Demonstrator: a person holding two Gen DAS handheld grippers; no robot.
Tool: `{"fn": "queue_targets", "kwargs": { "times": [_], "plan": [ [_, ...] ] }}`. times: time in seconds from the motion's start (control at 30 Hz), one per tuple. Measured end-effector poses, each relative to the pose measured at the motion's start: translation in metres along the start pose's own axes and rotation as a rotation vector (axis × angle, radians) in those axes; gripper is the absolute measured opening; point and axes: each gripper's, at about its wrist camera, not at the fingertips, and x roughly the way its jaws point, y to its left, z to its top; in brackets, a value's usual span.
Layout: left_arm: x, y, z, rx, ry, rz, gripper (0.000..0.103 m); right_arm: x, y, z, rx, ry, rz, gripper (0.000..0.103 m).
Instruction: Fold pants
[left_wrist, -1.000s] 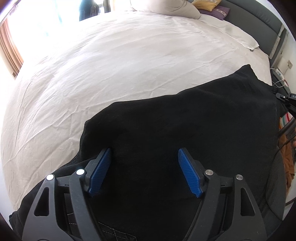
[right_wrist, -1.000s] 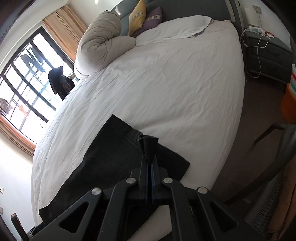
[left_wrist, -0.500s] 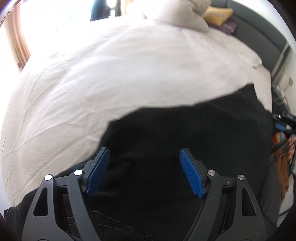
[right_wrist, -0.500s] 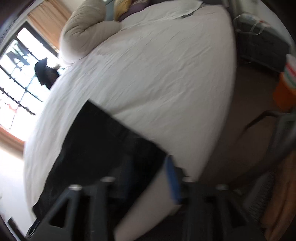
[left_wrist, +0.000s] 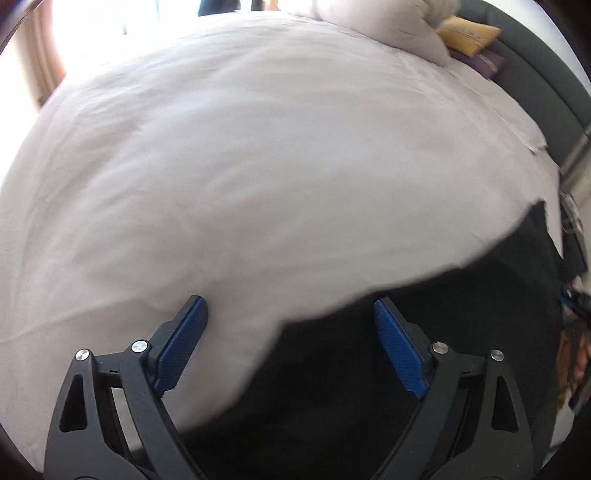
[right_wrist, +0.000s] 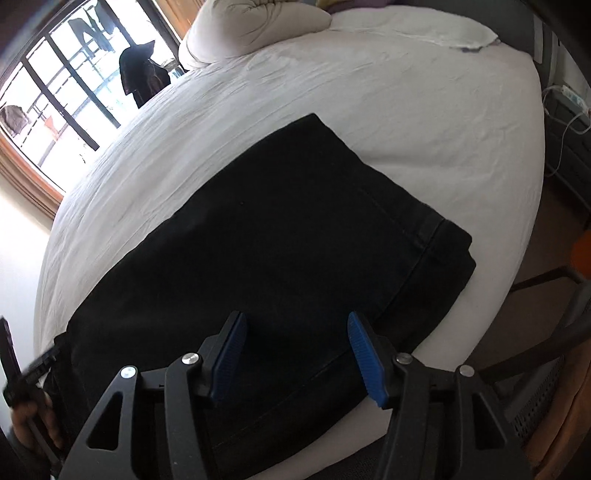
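The black pants (right_wrist: 288, 240) lie folded flat on the white bed (right_wrist: 424, 103), near its front edge. In the left wrist view the pants (left_wrist: 443, 332) fill the lower right. My left gripper (left_wrist: 290, 332) is open and empty, over the pants' left edge where it meets the sheet. My right gripper (right_wrist: 295, 339) is open and empty, just above the near part of the pants, with the hem end to its right.
A rolled duvet (right_wrist: 255, 26) and pillows (left_wrist: 469, 33) lie at the head of the bed. A window (right_wrist: 55, 92) is at the left. A nightstand with cables (right_wrist: 569, 122) and a chair (right_wrist: 546, 369) stand to the right of the bed.
My right gripper has opened, let go of the pants and now hangs above them. My left gripper stayed open and swung left, so more bare sheet shows.
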Motion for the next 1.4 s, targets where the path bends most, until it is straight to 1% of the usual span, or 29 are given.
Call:
{"fn": "queue_targets", "kwargs": {
  "times": [0.03,0.07,0.1,0.13,0.2,0.23,0.27,0.33,0.37,0.4,0.43,0.47,0.53,0.57,0.63,0.67,0.7,0.73,0.77,0.8,0.83,0.87,0.93,1.03,1.1,1.2,1.27,1.37,1.4],
  "plan": [
    [-0.004,0.008,0.006,-0.028,-0.011,0.037,0.09,-0.001,0.001,0.0,-0.009,0.008,-0.007,0.061],
    [-0.01,0.011,0.008,-0.043,-0.023,0.044,0.089,-0.003,0.0,0.001,-0.013,0.018,-0.019,0.061],
    [-0.02,0.012,0.009,-0.055,-0.052,0.024,0.089,-0.007,0.0,0.003,-0.01,0.019,-0.026,0.061],
    [-0.031,0.01,0.007,-0.057,-0.087,-0.018,0.089,-0.014,0.002,0.003,-0.01,0.006,-0.004,0.061],
    [-0.045,-0.007,-0.002,-0.005,-0.125,-0.077,0.09,-0.026,0.011,0.003,-0.047,-0.028,0.073,0.061],
    [-0.042,-0.023,-0.009,0.064,-0.119,-0.064,0.09,-0.026,0.016,0.003,-0.068,-0.03,0.094,0.061],
    [-0.034,-0.034,-0.015,0.107,-0.114,-0.025,0.09,-0.022,0.017,-0.001,-0.094,-0.025,0.12,0.061],
    [-0.017,-0.033,-0.025,0.108,-0.073,-0.003,0.09,-0.008,0.018,-0.005,-0.099,0.015,0.121,0.061],
    [-0.007,-0.023,-0.03,0.063,-0.047,-0.023,0.09,0.004,0.014,-0.006,-0.079,0.049,0.101,0.061],
    [-0.007,-0.013,-0.033,0.025,-0.062,-0.046,0.09,0.007,0.009,-0.007,-0.066,0.048,0.113,0.061],
    [-0.014,-0.004,-0.034,-0.015,-0.072,-0.047,0.09,0.005,0.006,-0.007,-0.059,0.033,0.125,0.061],
    [-0.029,0.006,-0.036,-0.049,-0.08,-0.029,0.09,0.002,0.004,-0.006,-0.062,0.033,0.102,0.061],
    [-0.057,0.016,-0.041,-0.045,-0.149,-0.008,0.09,-0.009,0.001,-0.003,-0.071,0.024,0.048,0.061],
    [-0.079,0.026,-0.051,-0.044,-0.192,0.028,0.09,-0.017,0.0,-0.001,-0.053,0.007,0.063,0.061],
    [-0.103,0.043,-0.069,-0.078,-0.229,0.034,0.09,-0.03,-0.002,0.0,-0.032,-0.026,0.144,0.063],
    [-0.114,0.055,-0.085,-0.11,-0.237,0.048,0.09,-0.03,-0.003,-0.002,-0.034,-0.022,0.157,0.066],
    [-0.117,0.054,-0.095,-0.134,-0.231,0.067,0.09,-0.029,-0.008,-0.003,-0.04,-0.004,0.153,0.072],
    [-0.119,0.066,-0.113,-0.16,-0.221,0.078,0.09,-0.023,-0.01,-0.005,-0.045,0.027,0.133,0.075],
    [-0.117,0.08,-0.126,-0.175,-0.199,0.091,0.09,-0.012,-0.013,-0.009,-0.046,0.071,0.108,0.075],
    [-0.115,0.088,-0.148,-0.187,-0.187,0.105,0.09,-0.007,-0.015,-0.013,-0.047,0.079,0.098,0.075],
    [-0.107,0.101,-0.158,-0.201,-0.192,0.086,0.09,-0.008,-0.015,-0.015,-0.056,0.063,0.095,0.075],
    [-0.103,0.112,-0.161,-0.204,-0.213,0.057,0.09,-0.01,-0.014,-0.016,-0.065,0.056,0.083,0.075],
    [-0.102,0.119,-0.159,-0.193,-0.253,0.046,0.09,-0.021,-0.012,-0.014,-0.053,0.051,0.082,0.075],
    [-0.096,0.122,-0.153,-0.134,-0.241,0.066,0.09,-0.042,-0.009,-0.01,-0.05,-0.004,0.186,0.075],
    [-0.091,0.115,-0.149,-0.122,-0.232,0.059,0.09,-0.041,-0.011,-0.008,-0.049,-0.002,0.171,0.075],
    [-0.08,0.11,-0.139,-0.116,-0.232,0.056,0.09,-0.01,-0.04,-0.012,0.084,0.103,0.139,0.073],
    [-0.089,0.101,-0.141,-0.112,-0.231,0.061,0.09,-0.01,-0.066,-0.015,0.158,0.089,0.11,0.067],
    [-0.102,0.097,-0.142,-0.098,-0.229,0.1,0.09,-0.031,-0.09,-0.013,0.234,0.043,0.094,0.067],
    [-0.106,0.093,-0.141,-0.094,-0.23,0.115,0.09,-0.039,-0.095,-0.01,0.244,0.016,0.114,0.067]
  ]
}}
